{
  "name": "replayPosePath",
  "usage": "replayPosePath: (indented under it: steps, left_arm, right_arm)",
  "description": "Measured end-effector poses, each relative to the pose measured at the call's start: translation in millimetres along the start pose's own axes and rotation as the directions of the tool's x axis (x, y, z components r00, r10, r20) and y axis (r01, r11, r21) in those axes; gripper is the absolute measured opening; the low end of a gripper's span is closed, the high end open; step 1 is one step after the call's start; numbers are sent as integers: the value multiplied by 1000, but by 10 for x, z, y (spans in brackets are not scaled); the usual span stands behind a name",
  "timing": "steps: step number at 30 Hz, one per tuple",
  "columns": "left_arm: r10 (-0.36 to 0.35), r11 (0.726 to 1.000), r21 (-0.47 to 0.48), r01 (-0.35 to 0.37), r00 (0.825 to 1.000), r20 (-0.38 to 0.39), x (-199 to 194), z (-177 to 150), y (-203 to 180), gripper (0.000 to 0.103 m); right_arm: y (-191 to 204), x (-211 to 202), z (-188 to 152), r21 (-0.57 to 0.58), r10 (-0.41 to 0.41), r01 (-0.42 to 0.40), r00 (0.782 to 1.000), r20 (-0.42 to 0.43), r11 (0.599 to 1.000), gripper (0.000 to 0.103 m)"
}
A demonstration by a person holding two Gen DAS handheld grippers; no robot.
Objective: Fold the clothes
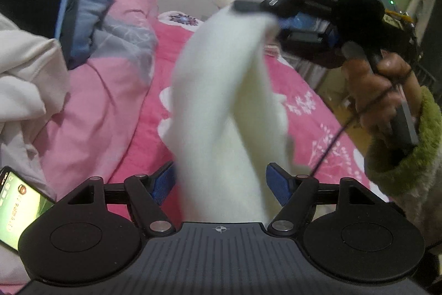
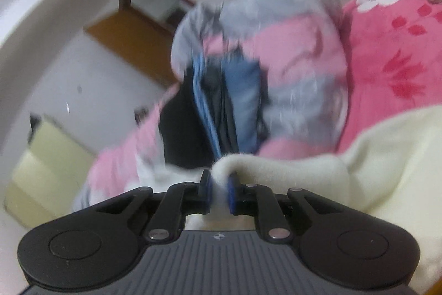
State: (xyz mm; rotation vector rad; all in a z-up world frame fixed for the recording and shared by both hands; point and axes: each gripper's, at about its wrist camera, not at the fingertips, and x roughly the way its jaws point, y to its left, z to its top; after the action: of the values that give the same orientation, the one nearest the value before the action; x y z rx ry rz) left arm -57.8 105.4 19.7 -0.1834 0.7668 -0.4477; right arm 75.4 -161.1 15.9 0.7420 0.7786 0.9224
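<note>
White garment (image 1: pixel 221 107) is pinched by clenched right gripper (image 2: pixel 219 191) and lifted above bed (image 1: pixel 143 112), strung through released left gripper (image 1: pixel 221 184); no fold made yet.

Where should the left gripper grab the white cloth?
Low on the white cloth, where it hangs between the left gripper's open fingers. Close straight in: the right gripper already pinches the top corner, so the cloth drapes down narrow there.
</note>
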Motion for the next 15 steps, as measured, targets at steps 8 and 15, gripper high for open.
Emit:
replayPosePath:
  steps: [8,15]
  left_arm:
    - [-13,1000,2,13,1000,-3,156,75,-19,71]
    - [71,996,67,-66,995,-76,550,44,-97,52]
  right_arm:
    - [-208,-1048,387,61,-10,-19,900,436,998,0]
    - [-312,-1822,432,95,-181,154,791,584,983,1]
